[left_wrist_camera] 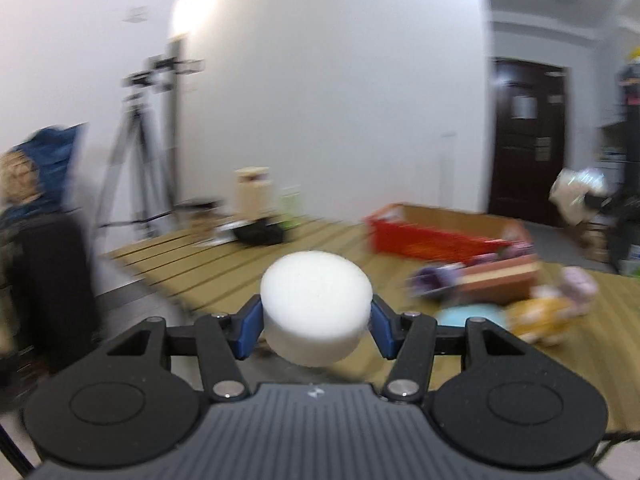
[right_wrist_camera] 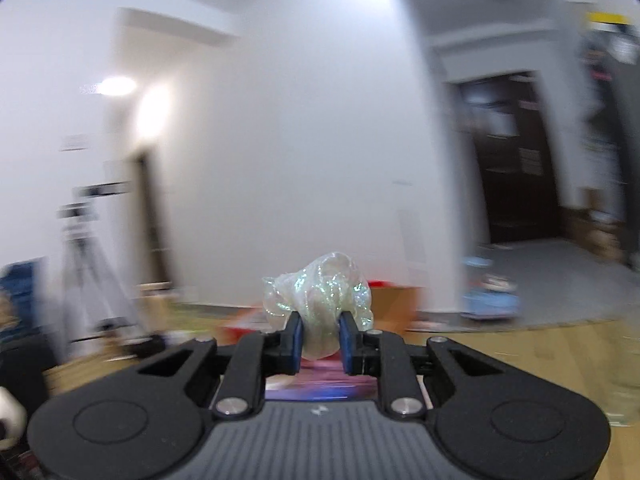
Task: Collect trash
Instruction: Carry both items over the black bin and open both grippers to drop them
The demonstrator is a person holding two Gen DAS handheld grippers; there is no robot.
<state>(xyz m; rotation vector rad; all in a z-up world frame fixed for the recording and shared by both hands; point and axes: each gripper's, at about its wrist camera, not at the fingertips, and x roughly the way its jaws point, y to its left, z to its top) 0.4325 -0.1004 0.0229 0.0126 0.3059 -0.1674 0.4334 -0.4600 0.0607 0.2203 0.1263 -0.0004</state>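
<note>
Gripping a white foam disc (left_wrist_camera: 316,304) between its blue pads (left_wrist_camera: 248,330), my left gripper (left_wrist_camera: 316,326) held it raised above the near edge of the slatted wooden table (left_wrist_camera: 208,272). Farther along that table I saw a red basket (left_wrist_camera: 420,240) near the far right corner, though the view was blurred. My right gripper (right_wrist_camera: 320,340) had its fingers narrowed tight on a crumpled, glittering clear plastic wrapper (right_wrist_camera: 320,292), which bulged above the pads (right_wrist_camera: 295,340), lifted clear of the table.
</note>
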